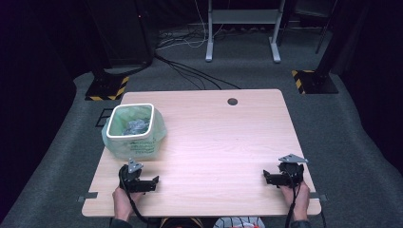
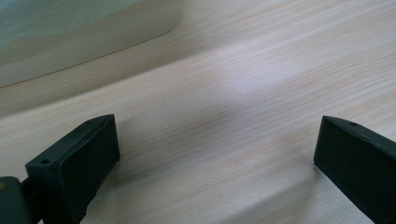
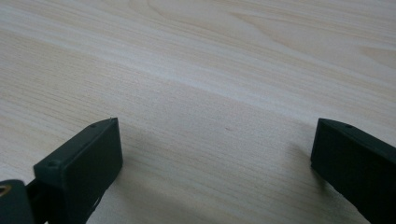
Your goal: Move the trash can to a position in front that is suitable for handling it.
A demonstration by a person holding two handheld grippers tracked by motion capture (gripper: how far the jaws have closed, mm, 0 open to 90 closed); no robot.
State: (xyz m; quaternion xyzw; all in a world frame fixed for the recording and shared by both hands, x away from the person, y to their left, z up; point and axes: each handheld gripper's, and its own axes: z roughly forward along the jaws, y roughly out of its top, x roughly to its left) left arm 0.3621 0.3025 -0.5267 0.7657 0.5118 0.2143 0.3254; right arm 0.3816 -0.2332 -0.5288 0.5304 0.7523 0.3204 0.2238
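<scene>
L gripper [image 1: 151, 183]: rests on table [image 1: 218, 142] at near-left edge, held by person's left hand [image 1: 124, 198]; tips point twd table middle.
L jaws: wide apart, nothing btw them, just bare wood; in left gripper view both black jaws sit at frame sides w/ table grain in the gap. Holds nothing.
R gripper [image 1: 267, 178]: rests on table at near-right edge, held by right hand [image 1: 297, 199]; tips point inward twd the L one.
R jaws: wide apart too, gap empty, bare wood btw them in right gripper view. Clamped on nothing.
Grippers rel.: well apart, facing each other across the near strip of table.
Bin [image 1: 130, 129]: white-rimmed, lined w/ pale green bag, crumpled grey stuff inside; stands upright on table's left side, just beyond L gripper, not touching it. Its pale wall [image 2: 70, 37] shows blurred at top-left in left gripper view.
Table hole [image 1: 232, 101]: round, near far edge, well away from both.
</scene>
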